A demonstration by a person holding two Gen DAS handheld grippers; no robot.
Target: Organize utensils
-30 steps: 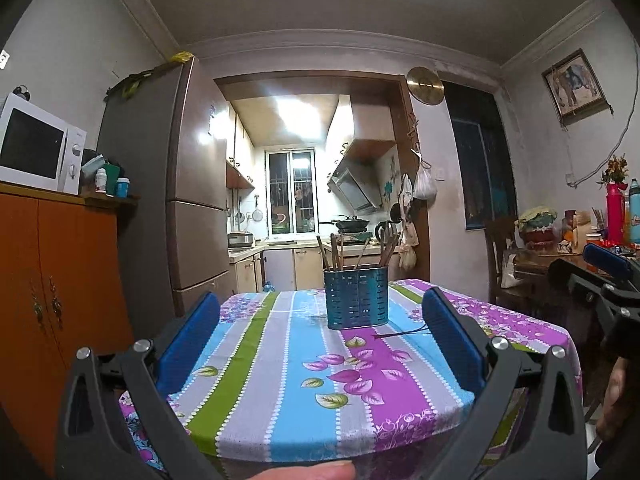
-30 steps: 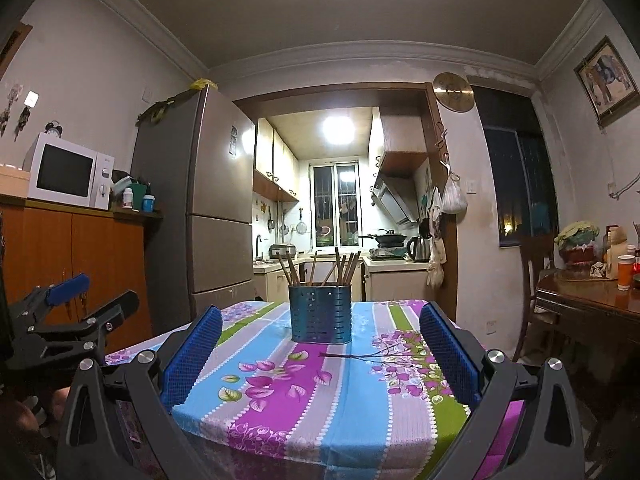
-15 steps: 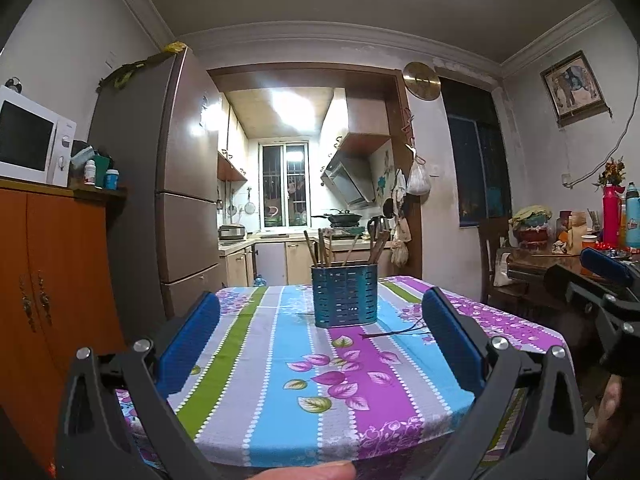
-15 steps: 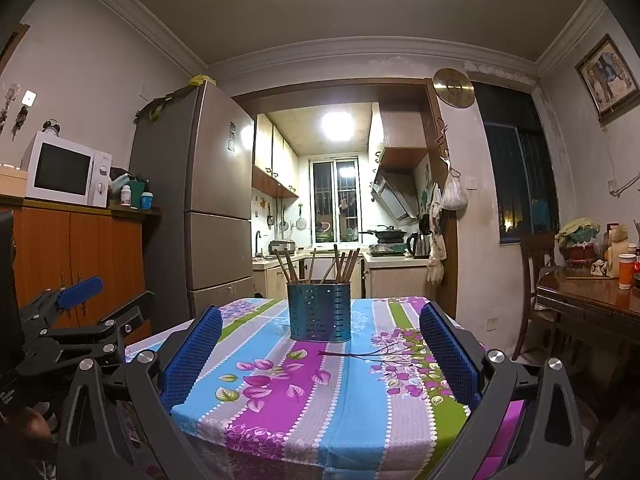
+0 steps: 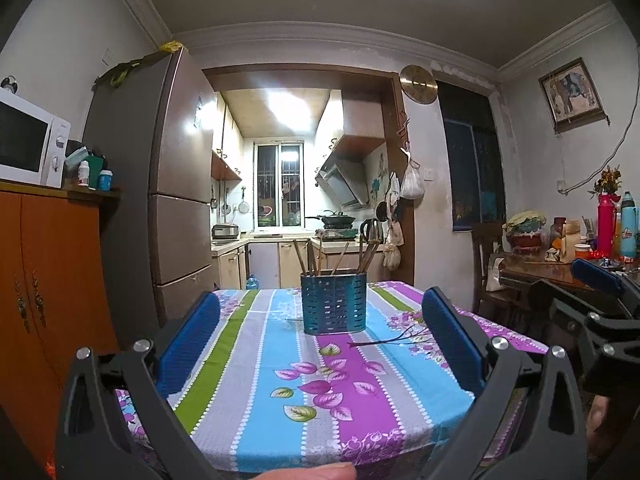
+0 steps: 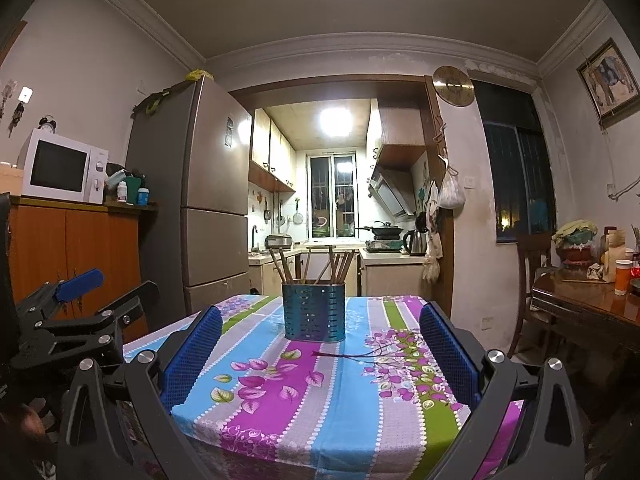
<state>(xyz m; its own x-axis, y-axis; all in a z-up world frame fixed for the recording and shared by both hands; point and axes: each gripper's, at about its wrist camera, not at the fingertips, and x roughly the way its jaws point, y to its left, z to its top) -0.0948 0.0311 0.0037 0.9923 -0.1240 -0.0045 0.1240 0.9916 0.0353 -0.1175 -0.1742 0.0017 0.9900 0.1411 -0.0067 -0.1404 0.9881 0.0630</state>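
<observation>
A blue perforated utensil holder (image 5: 334,303) stands upright on the table with the striped floral cloth (image 5: 256,364) and holds several wooden chopsticks (image 5: 340,257). It also shows in the right wrist view (image 6: 314,312). A thin dark pair of chopsticks (image 5: 386,340) lies flat on the cloth just in front and right of the holder; it shows in the right wrist view too (image 6: 348,355). My left gripper (image 5: 320,338) is open and empty, short of the table's near edge. My right gripper (image 6: 320,350) is open and empty, also held back from the table.
An orange cabinet (image 5: 52,280) with a microwave (image 5: 28,142) stands at the left, a tall fridge (image 5: 176,200) behind it. A dark wooden table (image 6: 580,304) crowded with bottles and a chair (image 6: 532,256) stand at the right. The kitchen opens behind the table.
Both grippers stay open. The left view has shifted slightly, with the holder now sitting a bit lower and more central. Nothing on the table has moved.
</observation>
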